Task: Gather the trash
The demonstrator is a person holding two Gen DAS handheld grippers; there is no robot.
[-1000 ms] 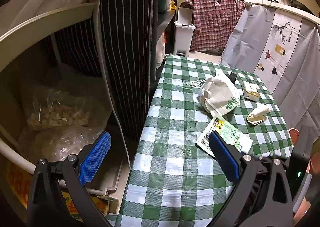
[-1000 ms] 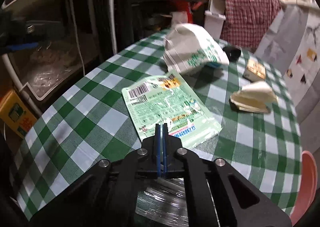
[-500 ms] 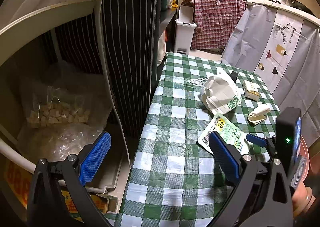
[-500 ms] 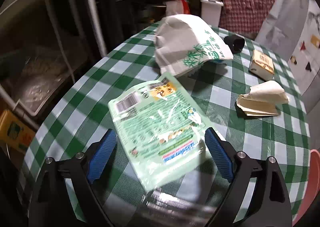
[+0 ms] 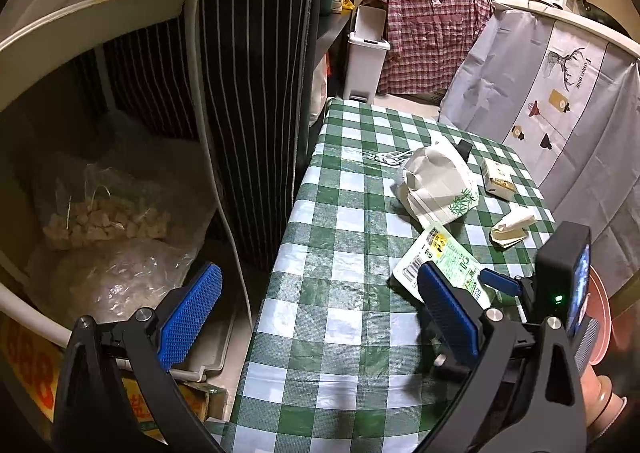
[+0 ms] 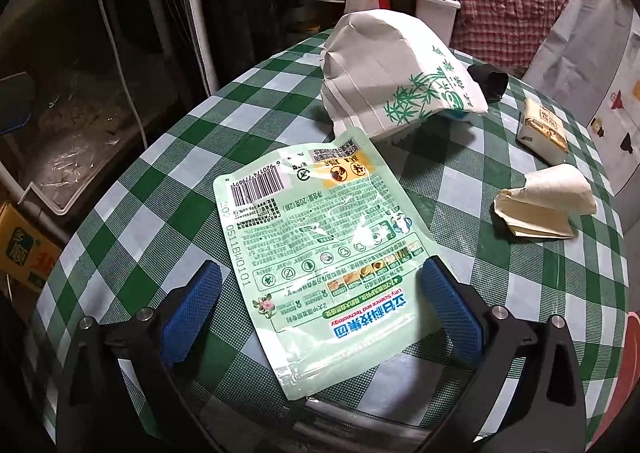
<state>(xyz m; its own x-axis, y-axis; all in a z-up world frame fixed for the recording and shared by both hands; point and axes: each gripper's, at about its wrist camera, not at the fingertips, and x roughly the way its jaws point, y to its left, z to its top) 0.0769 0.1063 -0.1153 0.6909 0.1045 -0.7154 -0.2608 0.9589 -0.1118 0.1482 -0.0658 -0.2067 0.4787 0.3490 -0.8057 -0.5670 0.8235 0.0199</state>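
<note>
A flat pale-green pouch (image 6: 320, 213) with a barcode lies on the green-checked table (image 6: 160, 193). My right gripper (image 6: 320, 269) hangs over the pouch's near end. Its jaws are opening wide, the pouch lies between them, and the pads do not touch it. Behind the pouch stand a white paper bag with bamboo print (image 6: 392, 73), a crumpled paper (image 6: 548, 201) and a small carton (image 6: 542, 131). My left gripper (image 5: 316, 273) is open and holds nothing, over the table's left edge. In its view the pouch (image 5: 440, 253) is partly hidden by its right finger.
A black cap (image 6: 490, 81) sits behind the bag, and a face mask (image 5: 390, 155) lies at the far side. A white pedal bin (image 5: 368, 53) stands beyond the table. Left of the table are a striped curtain (image 5: 248, 73) and a shelf with plastic bags (image 5: 116, 253).
My right gripper's jaws went from shut to wide open, and it moved forward and down over the pouch's near end. My left gripper stayed still.
</note>
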